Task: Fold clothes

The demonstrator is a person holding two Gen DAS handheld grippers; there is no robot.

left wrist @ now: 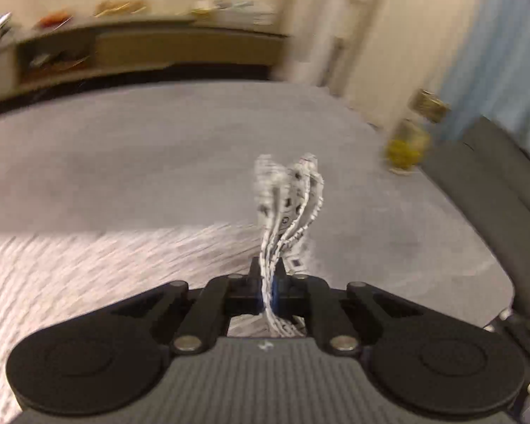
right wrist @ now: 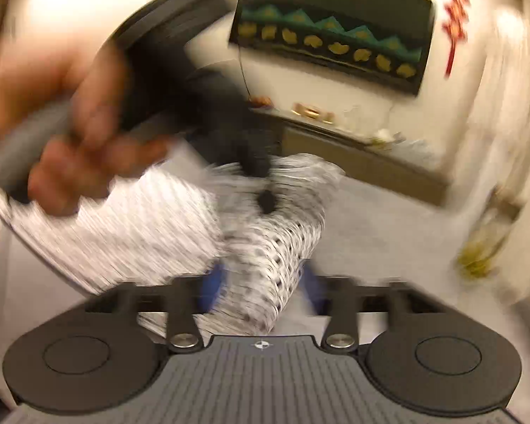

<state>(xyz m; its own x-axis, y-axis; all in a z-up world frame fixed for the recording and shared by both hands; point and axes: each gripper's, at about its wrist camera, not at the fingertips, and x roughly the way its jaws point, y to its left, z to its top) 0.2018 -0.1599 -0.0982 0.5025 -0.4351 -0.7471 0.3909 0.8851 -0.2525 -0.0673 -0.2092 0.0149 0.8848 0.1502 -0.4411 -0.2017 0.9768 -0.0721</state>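
My left gripper [left wrist: 268, 275] was closed tight on a gathered edge of the striped garment [left wrist: 88, 268]. The black fingers [left wrist: 254, 275] stood pressed together with only thin folds of white, dark-flecked cloth between them. A bunch of that cloth rose past the fingertips in several narrow pleats. The rest of the garment trailed away to the left and below, over the grey bed surface [left wrist: 159, 148]. That view was motion-blurred, so the fabric pattern read only as fine streaks.

My right gripper [right wrist: 261, 286] stood with its jaws apart. A thick roll of the striped garment [right wrist: 265, 254] lay in the gap between the blue pads [right wrist: 212, 286]. I could not tell whether the pads touched the cloth on either side; the blur was heavy there.

In the right wrist view, the person's left hand [right wrist: 70, 134] gripped the handle of the left gripper [right wrist: 254, 166], whose dark fingers pinched the cloth at its top edge. The garment hung between the two tools, raised off the grey bed surface [right wrist: 388, 233].

Beyond the bed, a low wooden cabinet [left wrist: 141, 53] ran along the wall. A dark patterned hanging [right wrist: 332, 31] was fixed above it. A yellowish item [left wrist: 404, 148] stood near the bed's far right edge; its kind was not legible.
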